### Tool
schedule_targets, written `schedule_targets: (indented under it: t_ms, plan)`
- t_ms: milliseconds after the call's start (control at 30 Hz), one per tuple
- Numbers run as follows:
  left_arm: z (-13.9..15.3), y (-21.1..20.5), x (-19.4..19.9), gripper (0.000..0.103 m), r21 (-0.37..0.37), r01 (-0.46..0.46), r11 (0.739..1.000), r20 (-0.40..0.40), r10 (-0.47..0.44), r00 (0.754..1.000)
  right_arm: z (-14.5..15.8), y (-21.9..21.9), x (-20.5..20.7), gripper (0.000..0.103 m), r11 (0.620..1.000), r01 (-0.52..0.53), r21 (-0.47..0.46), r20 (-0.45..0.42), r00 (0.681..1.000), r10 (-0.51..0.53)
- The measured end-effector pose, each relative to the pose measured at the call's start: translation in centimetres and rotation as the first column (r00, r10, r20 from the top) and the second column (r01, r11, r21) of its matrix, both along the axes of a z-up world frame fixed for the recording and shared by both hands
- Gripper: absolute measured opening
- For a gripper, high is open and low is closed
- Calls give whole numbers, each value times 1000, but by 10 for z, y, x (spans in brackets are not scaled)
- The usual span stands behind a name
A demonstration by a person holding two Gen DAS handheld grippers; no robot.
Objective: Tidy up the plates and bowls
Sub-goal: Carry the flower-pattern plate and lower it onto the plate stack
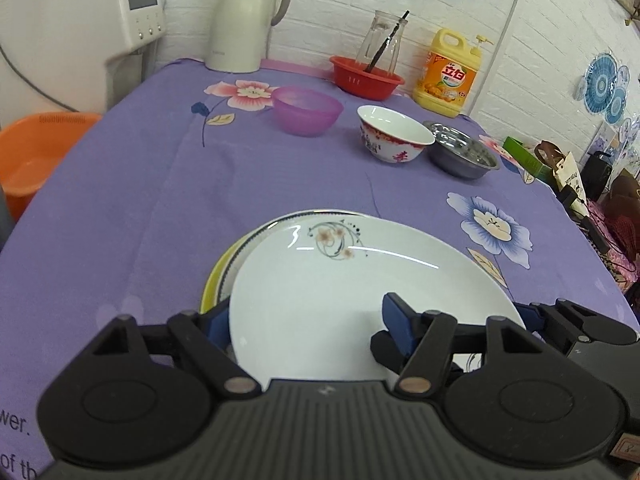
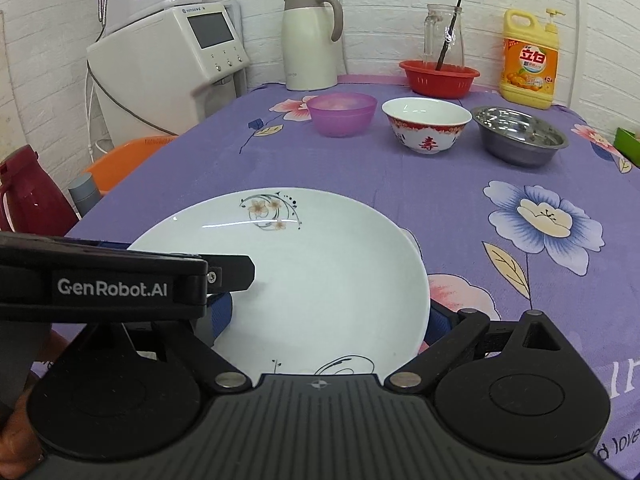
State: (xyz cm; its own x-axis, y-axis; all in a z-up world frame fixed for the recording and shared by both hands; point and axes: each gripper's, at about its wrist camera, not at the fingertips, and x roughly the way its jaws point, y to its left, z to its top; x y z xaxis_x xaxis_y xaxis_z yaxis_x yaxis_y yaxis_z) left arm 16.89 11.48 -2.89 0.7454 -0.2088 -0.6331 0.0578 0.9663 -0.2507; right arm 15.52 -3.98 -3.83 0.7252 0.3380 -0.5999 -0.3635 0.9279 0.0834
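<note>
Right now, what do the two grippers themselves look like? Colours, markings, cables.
Both look alike. The left gripper and right gripper are matte black plastic, each with a ribbed deck bearing a small crosshair mark, two round housings, linkage arms on silver pivot pins, and blue-padded fingers. White GenRobot.AI lettering runs along the left one's side. No cables show.

Purple flowered cloth, white plate, bowls in four colours

The tablecloth (image 2: 280, 160) is violet with pink and blue blooms; the near white plate (image 2: 320, 280) bears brown-pink flowers on black swirls, over a blue-rimmed plate (image 1: 256, 236) and a yellow plate (image 1: 214, 280). Farther off: translucent purple bowl (image 2: 341, 114), white bowl (image 2: 426, 124) banded red, steel bowl (image 2: 520, 136), red basket (image 2: 438, 77), yellow detergent bottle (image 2: 529, 58), cream jug (image 2: 310, 40)
</note>
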Motion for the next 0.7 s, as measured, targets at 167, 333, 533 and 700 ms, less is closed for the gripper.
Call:
schedule_targets:
  t_ms: [167,333,533,700]
  plan:
    - [5,15,-3,69,-83,-7,997,-5,6,1000,2,-9,3,103,998,-12,55,-11,1000,12]
    - [16,26,-6,69,-61,-63,996,14,64,998,17,-24,-1,103,997,21,73,55,998,-25]
    - [26,23,-5,69,-71,-25,997,57,29,998,18,-42,1,103,993,58,106,44,997,-63]
    - [36,9,-6,70,-52,8,999,98,-3,995,11,-51,4,103,989,81,126,11,996,-83]
